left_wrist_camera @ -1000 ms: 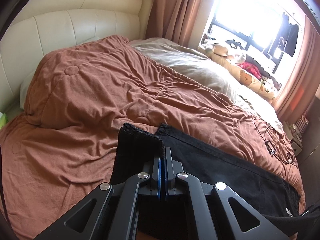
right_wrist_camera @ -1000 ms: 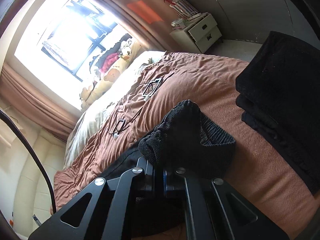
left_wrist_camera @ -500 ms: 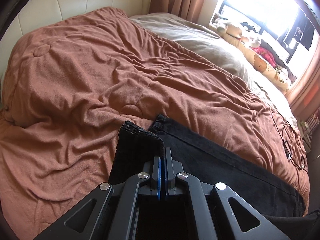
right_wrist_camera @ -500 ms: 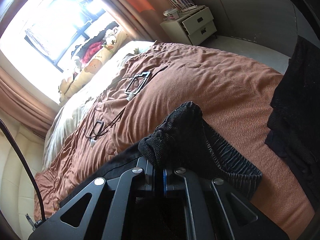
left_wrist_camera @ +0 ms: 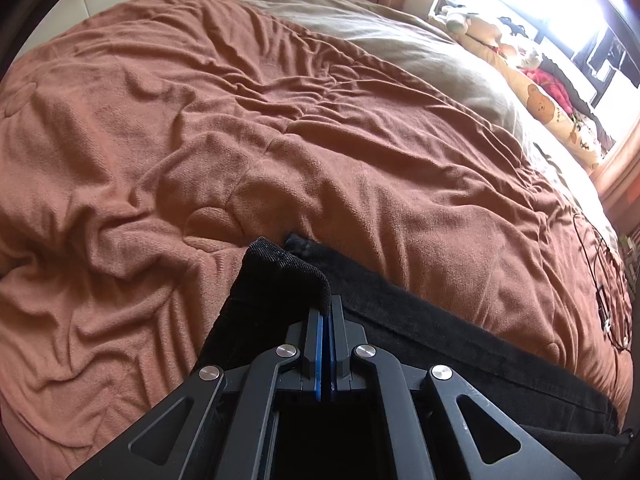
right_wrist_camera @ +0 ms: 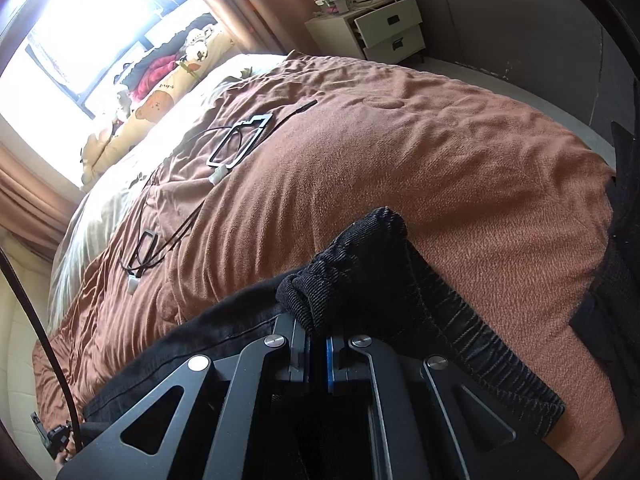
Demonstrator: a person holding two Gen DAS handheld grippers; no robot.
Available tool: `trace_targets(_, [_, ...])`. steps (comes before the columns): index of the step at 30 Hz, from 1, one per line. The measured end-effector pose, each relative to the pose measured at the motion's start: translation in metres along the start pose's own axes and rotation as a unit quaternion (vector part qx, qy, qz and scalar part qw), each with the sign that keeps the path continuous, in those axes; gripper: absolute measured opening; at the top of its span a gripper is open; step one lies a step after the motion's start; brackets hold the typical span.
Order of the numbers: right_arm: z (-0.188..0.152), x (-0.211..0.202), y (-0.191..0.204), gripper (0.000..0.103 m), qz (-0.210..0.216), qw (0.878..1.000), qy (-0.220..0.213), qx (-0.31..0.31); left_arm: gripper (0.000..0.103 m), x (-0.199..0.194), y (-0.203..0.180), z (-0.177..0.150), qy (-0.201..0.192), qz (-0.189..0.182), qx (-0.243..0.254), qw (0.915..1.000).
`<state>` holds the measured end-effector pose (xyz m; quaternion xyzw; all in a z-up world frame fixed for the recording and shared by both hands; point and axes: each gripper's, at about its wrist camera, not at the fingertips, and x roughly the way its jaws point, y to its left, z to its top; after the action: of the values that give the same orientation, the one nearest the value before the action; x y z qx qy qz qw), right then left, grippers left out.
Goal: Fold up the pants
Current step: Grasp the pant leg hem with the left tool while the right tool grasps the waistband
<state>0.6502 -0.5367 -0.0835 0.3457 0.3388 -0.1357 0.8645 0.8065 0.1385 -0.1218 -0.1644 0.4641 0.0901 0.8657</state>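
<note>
On rumpled brown bedspread (left_wrist_camera: 248, 128), black pants (left_wrist_camera: 420, 320), sunlit window (right_wrist_camera: 80, 32)

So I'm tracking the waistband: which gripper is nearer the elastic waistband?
Right. The right gripper is clamped on the pants beside the elastic waistband; the left gripper pinches a plain hem corner, no elastic there.

Black pants (left_wrist_camera: 420, 320): matt, coarse woven cloth, ribbed at the waistband (right_wrist_camera: 460, 328). Brown blanket (left_wrist_camera: 280, 140): soft, fleecy, wrinkled. Gripper (left_wrist_camera: 325, 312): matt black plastic.
</note>
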Motion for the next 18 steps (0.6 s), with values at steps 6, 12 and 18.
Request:
trace_targets(6, [0.008,0.028,0.01,0.002,-0.022,1.0,0.006,-0.009,0.002,0.031,-0.009,0.007,0.011,0.013,0.0,0.9999])
trace_targets(12, [0.008,0.045,0.015,0.002,-0.036,0.999,0.003,-0.013,0.002,0.049,-0.012,0.013,0.011,0.021,-0.008,0.9997])
trace_targets(18, [0.013,0.049,0.019,0.002,-0.038,0.999,-0.012,-0.004,0.002,0.053,-0.007,0.018,-0.002,0.029,-0.03,0.9991])
